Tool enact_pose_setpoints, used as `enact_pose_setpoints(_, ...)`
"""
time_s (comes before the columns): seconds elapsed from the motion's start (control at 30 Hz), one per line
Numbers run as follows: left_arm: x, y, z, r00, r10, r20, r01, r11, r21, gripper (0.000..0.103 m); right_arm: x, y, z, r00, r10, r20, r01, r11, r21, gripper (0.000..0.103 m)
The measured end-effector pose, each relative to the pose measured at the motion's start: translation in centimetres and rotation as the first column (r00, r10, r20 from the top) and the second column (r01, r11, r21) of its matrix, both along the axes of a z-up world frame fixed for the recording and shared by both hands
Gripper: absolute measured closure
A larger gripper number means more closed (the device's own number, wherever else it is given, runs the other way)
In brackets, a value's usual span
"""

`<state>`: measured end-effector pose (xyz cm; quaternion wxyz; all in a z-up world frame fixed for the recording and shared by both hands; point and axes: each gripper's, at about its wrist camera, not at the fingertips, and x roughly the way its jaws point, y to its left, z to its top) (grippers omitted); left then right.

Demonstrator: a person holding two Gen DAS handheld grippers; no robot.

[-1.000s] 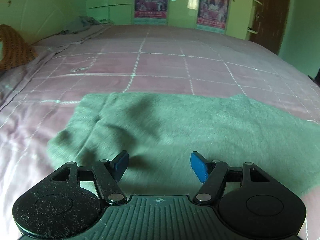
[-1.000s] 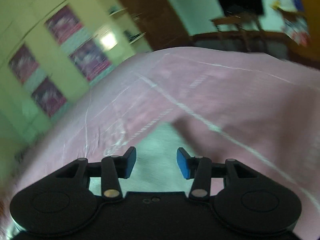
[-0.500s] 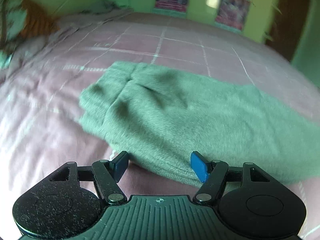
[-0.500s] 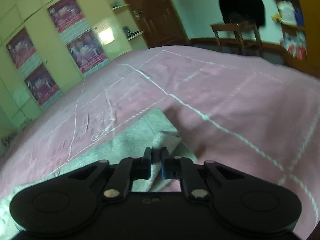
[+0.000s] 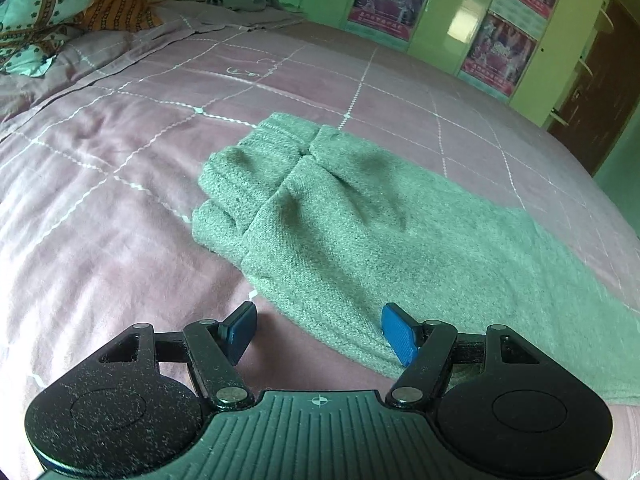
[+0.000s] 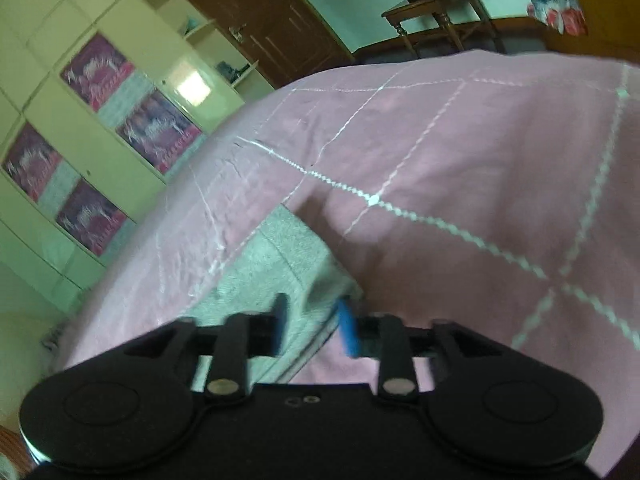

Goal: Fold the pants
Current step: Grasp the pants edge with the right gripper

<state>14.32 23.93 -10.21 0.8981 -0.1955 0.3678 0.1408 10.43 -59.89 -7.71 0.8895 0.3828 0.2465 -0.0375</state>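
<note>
- The bed carries the green pants, lying lengthwise with the leg ends stacked at the far left.
- My left hand-held gripper hovers open over their near edge.
- My right hand-held gripper is open astride the other end; a shallow bite could catch one layer only.
- That view is blurred, so contact is unclear.
</note>
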Motion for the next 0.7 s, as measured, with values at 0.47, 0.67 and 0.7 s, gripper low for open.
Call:
enact_pose_setpoints(0.47,-1.0,2.3,-0.6,0.996,0.085,0.030,-0.082,0.992,-0.093,0.030,2.2,2.3,3.4,0.996,0.060,0.069,-0.050,0.990,-0.135,0.090)
enact_pose_setpoints(0.67,-1.4,2.4,-0.4,0.996,0.076,0.050,-0.071,0.993,-0.097,0.030,3.6,2.7,1.0,0.993,-0.012,-0.118,0.001,0.996,-0.091,0.089)
enact_pose_setpoints(0.7,-1.5,2.4,-0.3,0.996,0.075,0.046,-0.071,0.993,-0.098,0.030,3.6,3.6,1.7,0.995,-0.010,-0.102,-0.001,0.994,-0.110,0.089)
